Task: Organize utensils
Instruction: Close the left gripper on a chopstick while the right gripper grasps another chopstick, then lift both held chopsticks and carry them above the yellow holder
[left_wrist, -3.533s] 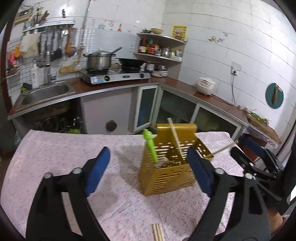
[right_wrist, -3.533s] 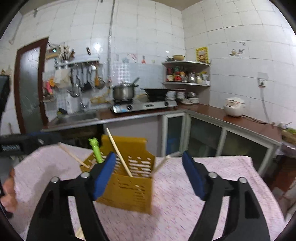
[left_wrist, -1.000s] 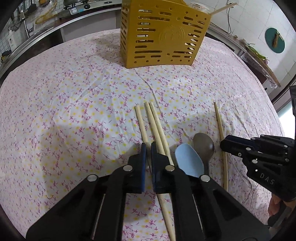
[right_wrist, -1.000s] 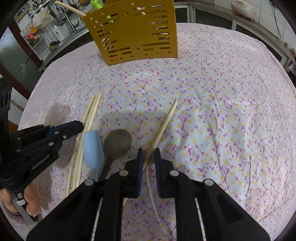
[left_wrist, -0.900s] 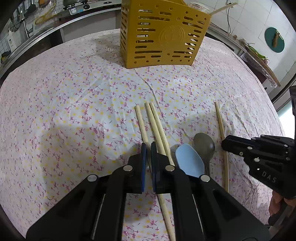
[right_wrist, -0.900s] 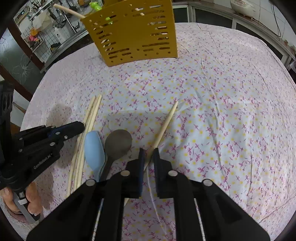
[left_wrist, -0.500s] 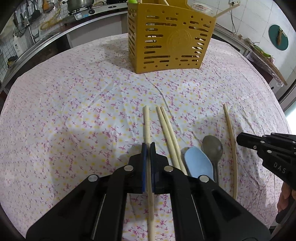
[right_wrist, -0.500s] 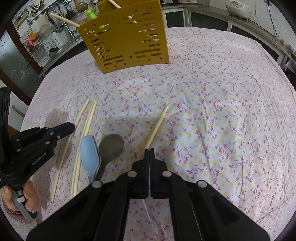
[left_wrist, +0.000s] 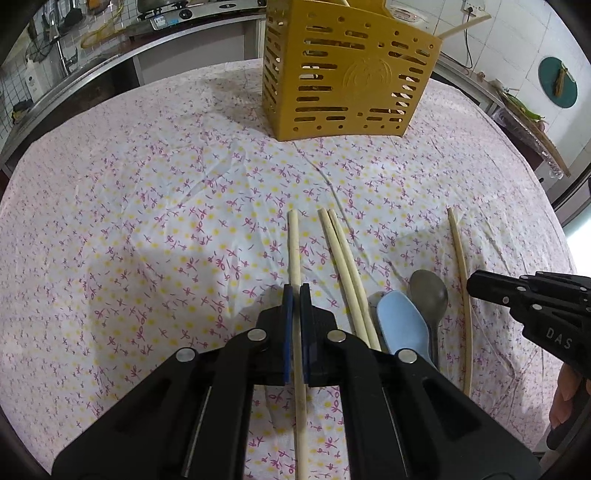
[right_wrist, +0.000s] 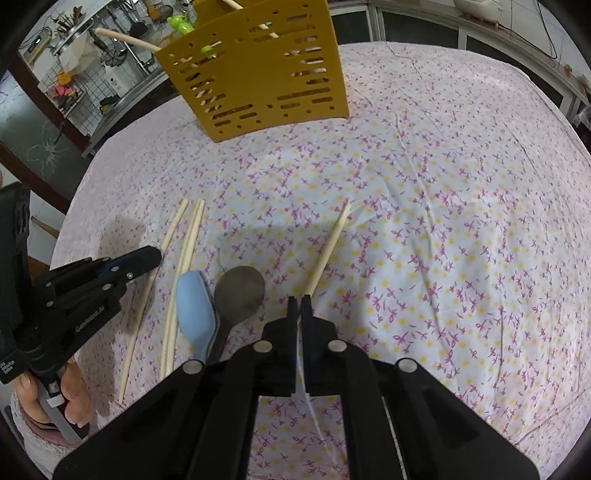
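Note:
My left gripper (left_wrist: 294, 291) is shut on a pale wooden chopstick (left_wrist: 293, 240) that points toward the yellow slotted utensil holder (left_wrist: 347, 74). To its right, two more chopsticks (left_wrist: 343, 258) lie side by side on the flowered tablecloth. Beside them are a light blue spoon (left_wrist: 400, 325) and a grey metal spoon (left_wrist: 428, 291). My right gripper (right_wrist: 300, 299) is shut on another chopstick (right_wrist: 328, 243), right of the spoons (right_wrist: 240, 288). The holder (right_wrist: 258, 74) stands at the table's far side with a green utensil (right_wrist: 181, 22) and chopsticks in it.
The round table's cloth (left_wrist: 147, 221) falls away at the edges. A person's hand (right_wrist: 70, 398) holds the left gripper's handle at the near left. Kitchen counters and a sink (left_wrist: 92, 55) run behind the table.
Both grippers came down from open to the table. My right jaws closed fully on their chopstick. The left gripper's chopstick has swung away from the other two.

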